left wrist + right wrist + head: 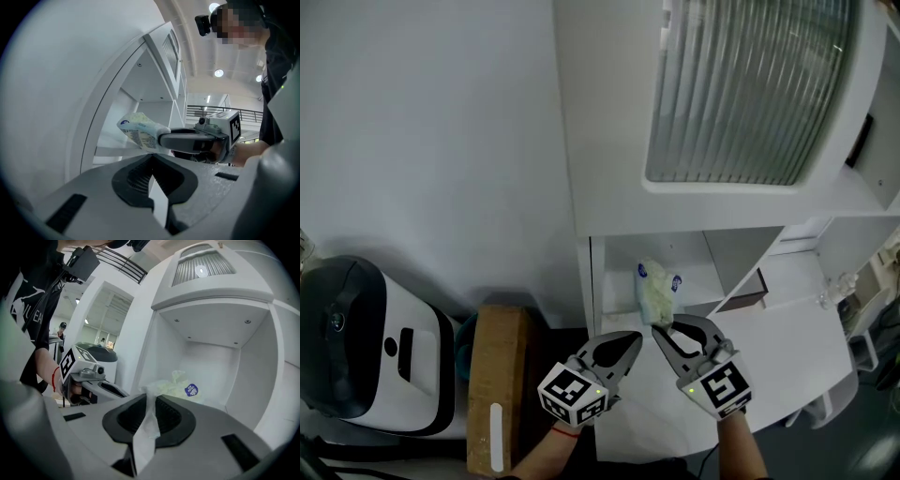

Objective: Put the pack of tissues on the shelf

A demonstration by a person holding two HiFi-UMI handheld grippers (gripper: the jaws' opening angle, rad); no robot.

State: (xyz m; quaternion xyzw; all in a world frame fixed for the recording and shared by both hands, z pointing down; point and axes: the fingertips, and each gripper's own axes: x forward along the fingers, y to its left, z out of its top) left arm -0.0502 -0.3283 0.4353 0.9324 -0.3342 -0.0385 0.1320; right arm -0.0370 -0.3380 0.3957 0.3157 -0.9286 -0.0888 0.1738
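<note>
At the far left of the head view, a black-and-white appliance stands against the wall, with a brown cardboard box just beside it on the right.

Next comes your left hand-held gripper. Its jaws are closed tip to tip with nothing between them. It sits low in front of the left edge of the white shelf, close to your other hand-held gripper but not touching the tissues.

Just to its right, your right hand-held gripper is clamped on the pack of tissues. In the right gripper view a strip of the thin wrapper runs back between the pads, so you are gripping the pack by its near end. The rest of the pack sticks forward into the mouth of the shelf's open compartment, blue label on its far end. I cannot tell whether it touches the compartment floor.

Up and to the right, a ribbed glass panel fronts the upper part of the unit.
</note>
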